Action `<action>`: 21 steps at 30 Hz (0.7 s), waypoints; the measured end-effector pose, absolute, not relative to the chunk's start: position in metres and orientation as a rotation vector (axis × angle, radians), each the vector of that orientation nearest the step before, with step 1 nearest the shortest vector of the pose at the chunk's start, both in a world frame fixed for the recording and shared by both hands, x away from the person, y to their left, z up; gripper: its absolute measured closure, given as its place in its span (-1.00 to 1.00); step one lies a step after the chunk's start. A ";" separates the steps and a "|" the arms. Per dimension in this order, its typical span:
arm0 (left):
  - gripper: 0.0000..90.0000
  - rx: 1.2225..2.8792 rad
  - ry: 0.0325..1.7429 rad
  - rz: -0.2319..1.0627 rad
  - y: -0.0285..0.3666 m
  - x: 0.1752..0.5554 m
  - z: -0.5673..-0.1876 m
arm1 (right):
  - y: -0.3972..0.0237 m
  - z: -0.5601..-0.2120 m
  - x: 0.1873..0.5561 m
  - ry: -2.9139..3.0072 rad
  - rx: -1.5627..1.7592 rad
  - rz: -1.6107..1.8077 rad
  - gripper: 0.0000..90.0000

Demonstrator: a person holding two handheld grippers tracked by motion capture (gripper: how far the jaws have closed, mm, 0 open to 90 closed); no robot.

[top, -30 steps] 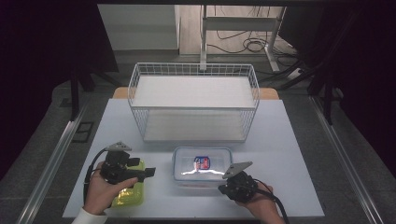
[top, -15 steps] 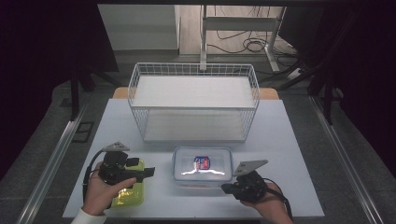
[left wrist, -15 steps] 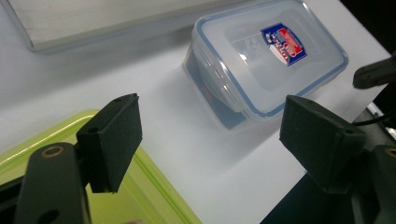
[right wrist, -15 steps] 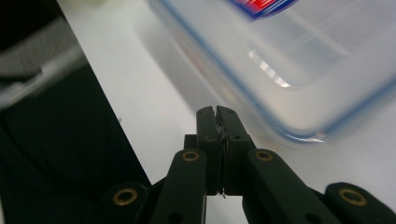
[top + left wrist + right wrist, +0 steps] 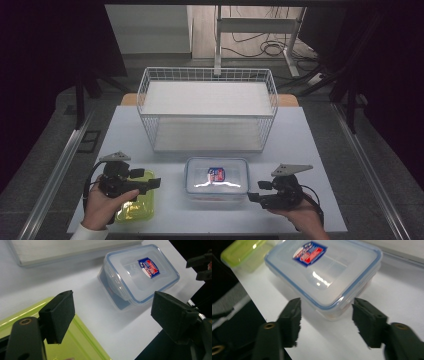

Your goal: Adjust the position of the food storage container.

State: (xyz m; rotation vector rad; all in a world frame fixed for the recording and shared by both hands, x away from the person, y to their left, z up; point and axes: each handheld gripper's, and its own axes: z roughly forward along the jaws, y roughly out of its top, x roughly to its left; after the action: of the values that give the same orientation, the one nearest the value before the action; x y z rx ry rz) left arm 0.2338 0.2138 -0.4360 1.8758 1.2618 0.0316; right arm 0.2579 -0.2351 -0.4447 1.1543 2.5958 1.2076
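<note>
The tabletop (image 5: 310, 150) is carrying everything within the person's easy reach. The largest thing on it, a white wire basket (image 5: 207, 107), is sitting at the far side with its open top facing up, probably so boxes can be lowered into it from the near edge. In front of it, near the middle, a clear lidded box (image 5: 216, 178) with a blue seal and a red-and-blue sticker is lying flat, lid uppermost; its side flap is showing in the left tool's view, and I cannot tell whether it is latched. To its left, close to the near edge, a smaller yellow-green box (image 5: 136, 202) is resting under the left hand.

The right tool (image 5: 254, 192) is pointing at the clear box's right end from just beside it. Its jaws have just been opening, and in its own view they are standing apart on either side of the box's corner without pressing on it, with nothing between them but air. That stance looks like lining up for a fresh hold.

The left tool (image 5: 155, 179) is hanging over the yellow-green box, jaws spread wide and gripping nothing, seemingly waiting its turn.
</note>
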 end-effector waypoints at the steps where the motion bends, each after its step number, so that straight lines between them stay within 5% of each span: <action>1: -0.59 1.872 1.259 0.024 0.213 0.234 -0.436 | -0.237 -0.444 0.259 2.579 1.181 1.229 -0.26; 21: -0.61 1.800 1.253 -0.069 0.205 0.238 -0.445 | -0.246 -0.443 0.269 2.502 1.318 1.367 -0.40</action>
State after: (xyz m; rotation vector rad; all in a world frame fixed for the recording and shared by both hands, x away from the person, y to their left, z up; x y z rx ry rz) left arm 0.2384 0.2045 -0.4449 1.8000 1.2535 -0.0687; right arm 0.2693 -0.2459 -0.4434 1.3177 2.5020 1.3670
